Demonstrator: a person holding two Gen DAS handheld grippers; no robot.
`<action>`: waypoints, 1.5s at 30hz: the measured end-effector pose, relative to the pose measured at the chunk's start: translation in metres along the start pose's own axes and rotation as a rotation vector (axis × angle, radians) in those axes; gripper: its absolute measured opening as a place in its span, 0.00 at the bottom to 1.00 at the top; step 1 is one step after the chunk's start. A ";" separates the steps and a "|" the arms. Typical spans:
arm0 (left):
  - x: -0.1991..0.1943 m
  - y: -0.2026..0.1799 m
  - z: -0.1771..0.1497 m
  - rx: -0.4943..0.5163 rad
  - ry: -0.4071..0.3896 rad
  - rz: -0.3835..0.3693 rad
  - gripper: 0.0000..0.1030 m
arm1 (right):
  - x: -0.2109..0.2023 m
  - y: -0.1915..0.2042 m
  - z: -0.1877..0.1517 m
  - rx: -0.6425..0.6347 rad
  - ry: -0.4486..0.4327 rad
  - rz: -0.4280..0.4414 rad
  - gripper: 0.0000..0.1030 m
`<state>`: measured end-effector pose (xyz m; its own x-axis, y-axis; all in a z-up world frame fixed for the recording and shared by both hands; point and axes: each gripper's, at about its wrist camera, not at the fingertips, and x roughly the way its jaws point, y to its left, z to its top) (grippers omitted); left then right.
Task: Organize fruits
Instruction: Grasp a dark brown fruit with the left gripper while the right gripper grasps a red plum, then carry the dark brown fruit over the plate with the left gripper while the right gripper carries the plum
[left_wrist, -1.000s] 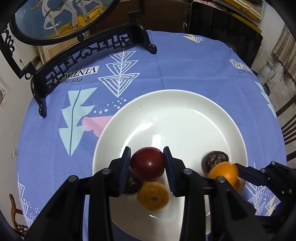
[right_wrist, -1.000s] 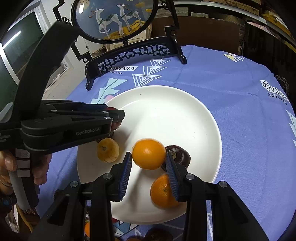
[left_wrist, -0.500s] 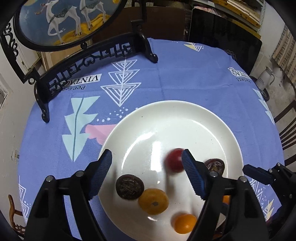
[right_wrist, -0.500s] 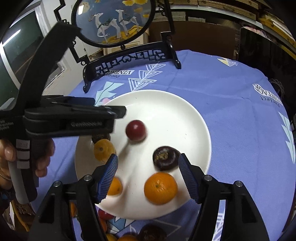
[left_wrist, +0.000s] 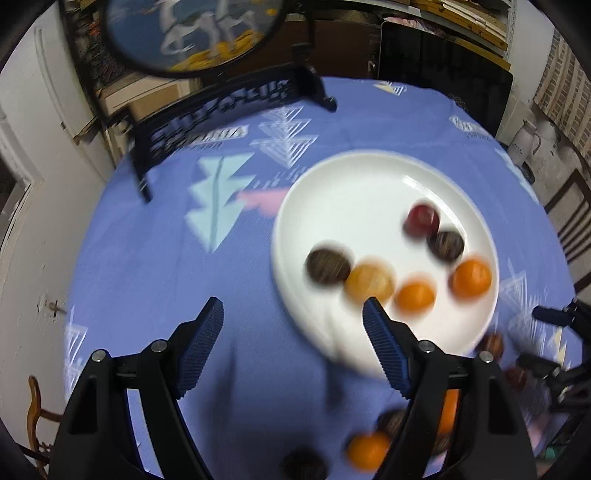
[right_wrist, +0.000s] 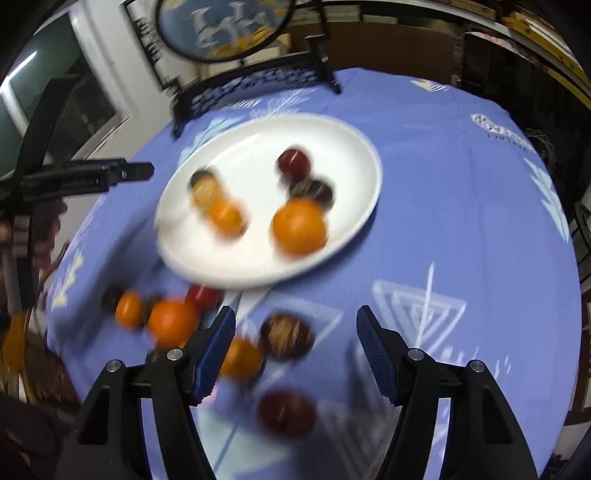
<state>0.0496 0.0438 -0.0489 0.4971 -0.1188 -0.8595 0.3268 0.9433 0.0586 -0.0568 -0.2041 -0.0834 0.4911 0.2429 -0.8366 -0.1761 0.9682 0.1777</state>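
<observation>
The far half of the white plate (left_wrist: 369, 177) lies bare, while six fruits crowd its near half. Loose fruits (right_wrist: 173, 325) litter the bench (right_wrist: 461, 221) by the plate's near rim. The black ornamental stand (left_wrist: 221, 107) blocks the far edge. Bare cloth lies open left of the plate.

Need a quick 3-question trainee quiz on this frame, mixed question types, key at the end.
1. True or false: the left gripper holds a fruit.
2. How many fruits lie on the plate? A) four B) six C) eight
3. Fill in: the right gripper hangs open over loose fruit lying on the ____.

Key: 1 false, its jaws stand wide apart with nothing between them. 2 B. 3 tablecloth.
</observation>
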 end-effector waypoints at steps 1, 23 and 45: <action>-0.003 0.005 -0.012 0.008 0.008 0.000 0.74 | -0.005 0.005 -0.013 -0.021 0.011 0.017 0.67; 0.029 -0.009 -0.109 0.107 0.149 -0.107 0.44 | 0.000 0.007 -0.068 0.012 0.104 -0.049 0.67; -0.012 -0.024 -0.072 0.074 0.079 -0.149 0.38 | -0.010 0.001 -0.036 0.065 0.056 0.022 0.38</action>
<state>-0.0223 0.0451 -0.0764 0.3746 -0.2284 -0.8986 0.4522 0.8911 -0.0380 -0.0929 -0.2076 -0.0932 0.4388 0.2617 -0.8596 -0.1292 0.9651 0.2279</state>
